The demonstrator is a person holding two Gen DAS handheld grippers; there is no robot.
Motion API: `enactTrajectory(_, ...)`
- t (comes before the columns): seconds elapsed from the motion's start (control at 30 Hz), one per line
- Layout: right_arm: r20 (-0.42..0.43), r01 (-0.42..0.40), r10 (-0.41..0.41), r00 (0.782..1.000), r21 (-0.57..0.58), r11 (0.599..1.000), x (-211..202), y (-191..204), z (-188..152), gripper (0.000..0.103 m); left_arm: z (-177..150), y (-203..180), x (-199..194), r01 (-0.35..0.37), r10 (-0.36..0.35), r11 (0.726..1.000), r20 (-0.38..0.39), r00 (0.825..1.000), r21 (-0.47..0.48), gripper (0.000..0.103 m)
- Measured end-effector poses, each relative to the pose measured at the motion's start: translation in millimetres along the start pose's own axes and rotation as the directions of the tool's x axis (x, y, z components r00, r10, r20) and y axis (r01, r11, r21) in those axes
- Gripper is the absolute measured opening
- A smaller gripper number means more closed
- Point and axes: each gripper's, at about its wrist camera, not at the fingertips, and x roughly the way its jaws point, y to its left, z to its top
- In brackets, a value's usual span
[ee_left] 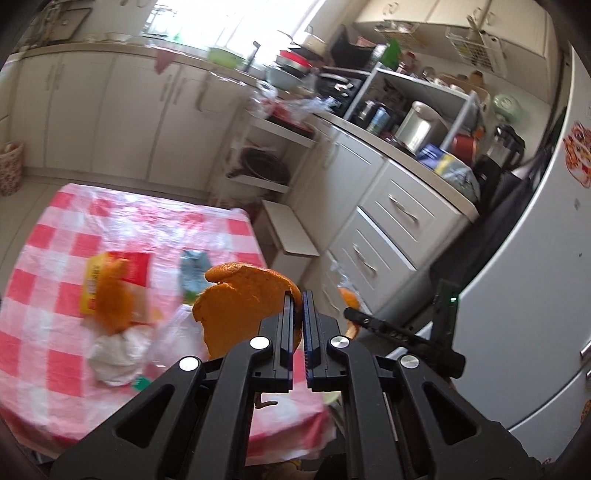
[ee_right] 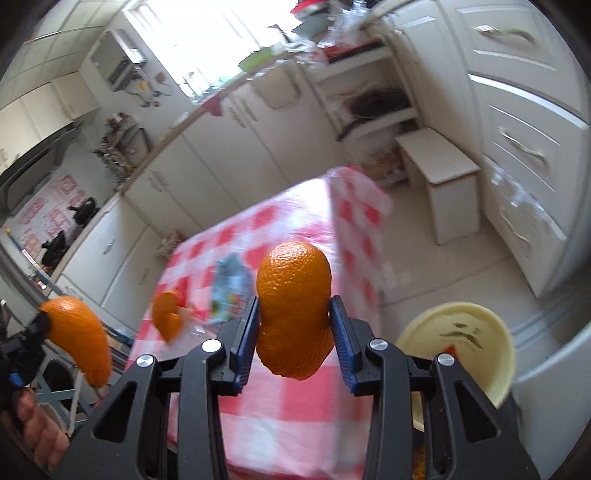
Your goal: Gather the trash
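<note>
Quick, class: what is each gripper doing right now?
Left gripper: shut on an orange peel.
Right gripper: shut on another orange peel.

A bright window (ee_left: 236,22) above the back worktop (ee_left: 110,50) floods the kitchen with daylight, and white cabinets (ee_left: 122,118) run beneath it along a pale tiled floor (ee_right: 443,280). To the right stand a bank of white drawers (ee_left: 391,229), a cluttered open shelf unit (ee_left: 417,110) and a white fridge (ee_left: 535,280) with a sticker on its door. A small white stool (ee_right: 443,177) sits on the floor beside the counter (ee_left: 51,280) draped in a red-and-white checked cloth.
</note>
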Motion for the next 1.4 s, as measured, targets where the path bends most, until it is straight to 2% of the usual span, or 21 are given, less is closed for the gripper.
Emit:
enactTrajectory(0.07, -0.029, 0.050, -0.049, 0.998, 0.047, 0.998, 1.2, -27.5, -5.1, 0.038, -3.5, -15.6, 18.5, 0.026, -0.025, 1.000, -0.025, 0.999, 0.011, 0.005)
enactTrajectory(0.13, -0.083, 0.072, -0.063, 0.995, 0.112, 0.991, 9.5, -53.5, -11.6, 0.039, -6.2, -32.5, 39.9, 0.052, -0.050, 0.998, -0.054, 0.997, 0.025, 0.004)
enactTrajectory(0.2, -0.186, 0.110, -0.074, 0.980, 0.187, 0.976, 27.2, -79.0, -17.5, 0.045, -9.6, -45.9, 59.4, 0.068, -0.065, 0.997, -0.079, 0.995, 0.034, 0.005)
enactTrajectory(0.3, -0.225, 0.134, -0.073, 0.972, 0.267, 0.954, 36.9, -99.4, -19.4, 0.046, -16.0, -60.1, 92.4, 0.085, -0.081, 0.996, -0.123, 0.989, 0.025, 0.005)
enactTrajectory(0.33, -0.216, 0.133, -0.073, 0.974, 0.279, 0.951, 35.9, -101.3, -16.2, 0.047, -17.2, -62.1, 103.2, 0.089, -0.085, 0.996, -0.138, 0.987, 0.017, 0.004)
enactTrajectory(0.4, -0.178, 0.127, -0.079, 0.981, 0.283, 0.950, 28.5, -100.7, -4.8, 0.056, -22.8, -67.1, 126.6, 0.090, -0.088, 0.996, -0.171, 0.981, 0.006, 0.004)
enactTrajectory(0.57, -0.018, 0.063, -0.060, 0.998, 0.283, 0.957, 4.5, -98.1, 28.4, 0.061, -43.0, -76.6, 177.1, 0.073, -0.071, 0.997, -0.251, 0.965, -0.001, 0.005)
enactTrajectory(0.73, 0.122, 0.013, -0.043, 0.992, 0.239, 0.971, -21.9, -82.0, 47.7, 0.063, -65.1, -87.3, 227.9, 0.054, -0.048, 0.998, -0.323, 0.945, 0.010, 0.005)
enactTrajectory(0.9, 0.197, 0.018, -0.054, 0.979, 0.183, 0.983, -33.5, -68.4, 59.2, 0.065, -84.6, -96.0, 281.5, 0.021, -0.015, 1.000, -0.393, 0.919, 0.011, 0.005)
enactTrajectory(0.97, 0.199, 0.015, -0.053, 0.979, 0.188, 0.982, -33.5, -70.3, 61.9, 0.065, -93.4, -95.6, 298.8, 0.009, -0.010, 1.000, -0.429, 0.903, -0.004, 0.019)
enactTrajectory(1.03, 0.199, 0.013, -0.053, 0.979, 0.196, 0.980, -34.2, -73.4, 63.3, 0.065, -96.2, -96.5, 302.8, 0.001, -0.003, 1.000, -0.432, 0.902, -0.006, 0.032)
enactTrajectory(1.13, 0.202, 0.008, -0.052, 0.978, 0.211, 0.977, -35.7, -76.3, 64.9, 0.065, -92.8, -99.0, 291.0, -0.010, 0.017, 1.000, -0.398, 0.917, 0.020, 0.048)
enactTrajectory(1.27, 0.202, 0.008, -0.049, 0.978, 0.200, 0.980, -35.4, -73.1, 65.2, 0.065, -79.9, -93.1, 266.5, -0.035, 0.049, 0.998, -0.363, 0.930, 0.046, 0.053)
enactTrajectory(1.4, 0.199, 0.008, -0.046, 0.979, 0.186, 0.983, -33.0, -62.6, 64.7, 0.065, -63.4, -79.4, 219.6, -0.075, 0.095, 0.994, -0.295, 0.951, 0.079, 0.062)
